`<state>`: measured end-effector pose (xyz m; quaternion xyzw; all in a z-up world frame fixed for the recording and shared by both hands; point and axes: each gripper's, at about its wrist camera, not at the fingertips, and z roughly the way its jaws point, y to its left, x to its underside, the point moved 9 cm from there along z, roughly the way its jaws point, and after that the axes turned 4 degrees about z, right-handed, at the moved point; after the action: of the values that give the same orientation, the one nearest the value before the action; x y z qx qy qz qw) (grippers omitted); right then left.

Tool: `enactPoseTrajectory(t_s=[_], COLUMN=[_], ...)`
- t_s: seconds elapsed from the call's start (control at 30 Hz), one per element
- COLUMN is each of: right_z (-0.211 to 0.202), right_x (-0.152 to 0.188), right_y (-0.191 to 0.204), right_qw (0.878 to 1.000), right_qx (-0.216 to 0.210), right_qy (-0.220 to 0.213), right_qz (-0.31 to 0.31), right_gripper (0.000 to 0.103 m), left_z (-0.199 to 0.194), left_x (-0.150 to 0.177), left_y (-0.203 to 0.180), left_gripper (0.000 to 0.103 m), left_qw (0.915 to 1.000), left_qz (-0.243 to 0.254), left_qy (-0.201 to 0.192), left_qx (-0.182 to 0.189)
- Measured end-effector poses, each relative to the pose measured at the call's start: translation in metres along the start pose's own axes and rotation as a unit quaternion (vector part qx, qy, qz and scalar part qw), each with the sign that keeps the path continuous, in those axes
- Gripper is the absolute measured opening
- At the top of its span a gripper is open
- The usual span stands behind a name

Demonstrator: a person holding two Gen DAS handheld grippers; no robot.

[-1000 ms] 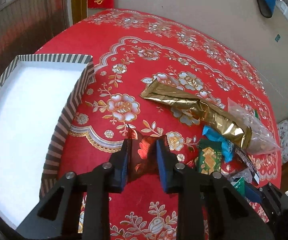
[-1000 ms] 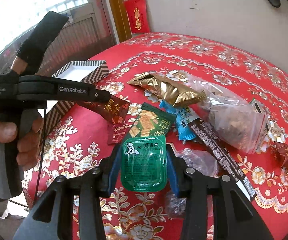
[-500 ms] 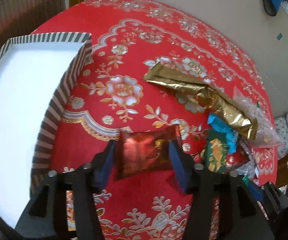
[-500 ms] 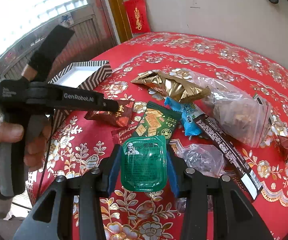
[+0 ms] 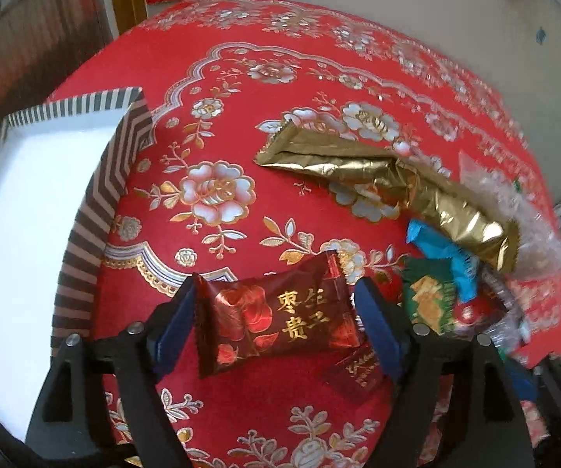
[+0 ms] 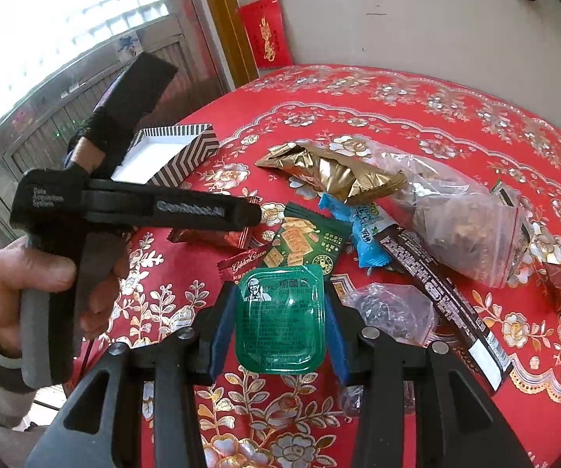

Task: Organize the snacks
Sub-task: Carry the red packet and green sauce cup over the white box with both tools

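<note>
My right gripper (image 6: 278, 321) was clamped on the green sauce tub (image 6: 280, 321), both pads pressed flat on its sides and the label facing the lens; I judged it was being held clear of the pile for sorting. My left gripper (image 5: 276, 318) had just been opening: the dark red candy packet (image 5: 280, 318) lay between its jaws, the left pad at its crimped edge, the right pad standing off, so no grip remained and the packet rested on the red tablecloth (image 5: 241, 78), probably released there.

Just beyond the left jaws lay a small red sachet (image 5: 354, 370), then the green cracker packet (image 5: 428, 300) and blue wrapper (image 5: 442, 253), with the gold foil bag (image 5: 389, 183) farther out. To the left of the jaws stood the striped box (image 5: 97, 202), showing nothing inside it in either view.

Only the right wrist view showed the person's hand (image 6: 27, 288) on the left tool's handle, the clear bag (image 6: 460, 214) in full, and the long dark bar (image 6: 440, 296). Only the left wrist view showed the gap at the right pad.
</note>
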<state>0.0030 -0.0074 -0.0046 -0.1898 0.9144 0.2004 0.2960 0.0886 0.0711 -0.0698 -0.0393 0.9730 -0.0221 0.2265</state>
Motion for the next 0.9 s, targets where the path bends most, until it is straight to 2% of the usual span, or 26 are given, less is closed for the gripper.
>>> enactPoseTrajectory(t_s=[0.07, 0.1, 0.13, 0.3, 0.37, 0.5, 0.9], right_z=[-0.001, -0.001, -0.001, 0.001, 0.0, -0.005, -0.003], right_x=[0.0, 0.001, 0.001, 0.002, 0.002, -0.002, -0.017], right_y=[0.001, 0.0, 0.0, 0.002, 0.004, 0.01, 0.034], right_qw=[1.0, 1.0, 1.0, 1.0, 1.0, 1.0, 0.999], right_qx=[0.0, 0.0, 0.0, 0.005, 0.004, 0.005, 0.004], right_qy=[-0.001, 0.0, 0.0, 0.0, -0.002, -0.008, -0.015], right_qz=[-0.002, -0.002, -0.004, -0.009, -0.009, -0.015, -0.031], right_gripper=[0.042, 0.042, 0.042, 0.042, 0.042, 0.042, 0.042], left_z=[0.001, 0.0, -0.001, -0.007, -0.012, -0.022, -0.059], left_x=[0.001, 0.002, 0.002, 0.003, 0.005, 0.006, 0.001], left_y=[-0.002, -0.001, 0.0, 0.009, 0.013, 0.015, 0.036], left_gripper=[0.076, 0.069, 0.067, 0.059, 0.052, 0.051, 0.049], left_qw=[0.9997, 0.9994, 0.9992, 0.9994, 0.9993, 0.9993, 0.9968], left_qz=[0.015, 0.021, 0.025, 0.013, 0.012, 0.013, 0.009], left_qy=[-0.008, -0.014, -0.018, -0.028, -0.031, -0.035, -0.078], left_qx=[-0.015, -0.024, -0.026, -0.015, -0.014, -0.007, -0.018])
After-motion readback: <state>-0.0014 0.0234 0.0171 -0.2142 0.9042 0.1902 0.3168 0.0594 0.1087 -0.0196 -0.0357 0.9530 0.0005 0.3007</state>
